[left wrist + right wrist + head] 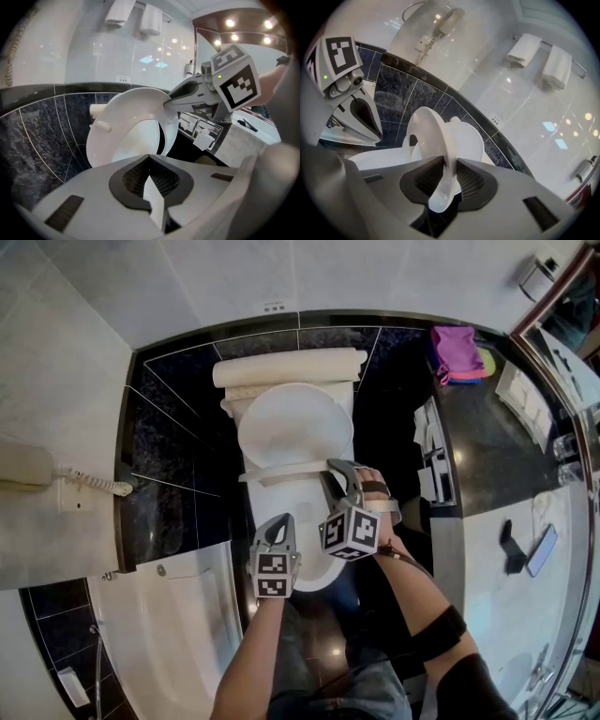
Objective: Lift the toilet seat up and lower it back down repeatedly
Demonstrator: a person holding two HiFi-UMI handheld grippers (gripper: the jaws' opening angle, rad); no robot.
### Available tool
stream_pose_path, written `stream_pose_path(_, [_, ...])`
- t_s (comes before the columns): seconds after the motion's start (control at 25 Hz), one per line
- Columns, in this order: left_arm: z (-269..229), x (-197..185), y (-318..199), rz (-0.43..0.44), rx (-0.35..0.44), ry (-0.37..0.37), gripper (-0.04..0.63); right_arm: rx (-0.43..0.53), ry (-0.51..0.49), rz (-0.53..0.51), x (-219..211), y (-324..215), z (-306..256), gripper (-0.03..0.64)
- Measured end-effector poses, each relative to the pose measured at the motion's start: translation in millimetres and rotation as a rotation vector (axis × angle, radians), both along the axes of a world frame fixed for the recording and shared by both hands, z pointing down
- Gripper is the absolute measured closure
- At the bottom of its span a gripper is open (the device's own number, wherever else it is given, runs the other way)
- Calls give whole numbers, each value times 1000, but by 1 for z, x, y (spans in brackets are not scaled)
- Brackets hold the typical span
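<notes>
Toilet seat (pixel 434 133) between right gripper (pixel 443 182) jaws

Glossy, smooth white plastic toilet seat (pixel 432 133); polished dark stone-look wall tiles (pixel 398 93); soft white cloth towels (pixel 524 49)

Bathroom, hotel type.
- Fixtures: white toilet (pixel 295 427) against the rear wall; white bathtub (pixel 178 615) just beside it.
- Walls: dark veined stone tiling (pixel 164 446) below, pale glossy tiles above.
- Fittings: wall telephone (pixel 23 465) with coiled cord near the toilet; folded white towels (pixel 557 65) hung on a rail.
- Vanity: stone counter (pixel 483 460) under a framed mirror (pixel 572 362), carrying small toiletry items.
</notes>
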State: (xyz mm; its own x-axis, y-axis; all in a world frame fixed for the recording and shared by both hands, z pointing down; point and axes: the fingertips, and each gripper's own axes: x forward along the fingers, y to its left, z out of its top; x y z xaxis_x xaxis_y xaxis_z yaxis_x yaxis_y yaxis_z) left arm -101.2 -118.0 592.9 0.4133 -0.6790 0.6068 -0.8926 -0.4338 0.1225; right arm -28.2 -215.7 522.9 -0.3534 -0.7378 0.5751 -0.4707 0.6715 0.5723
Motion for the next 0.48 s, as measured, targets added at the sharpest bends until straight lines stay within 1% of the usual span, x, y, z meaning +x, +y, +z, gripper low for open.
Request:
stream_pose_path(0.28, [12, 3, 30, -38, -15, 2, 601, 1, -2, -32, 1, 66, 18, 505])
stream_pose_path(0.48, [18, 3, 55, -62, -9, 3, 601, -28, 37, -83, 1, 120, 41, 505])
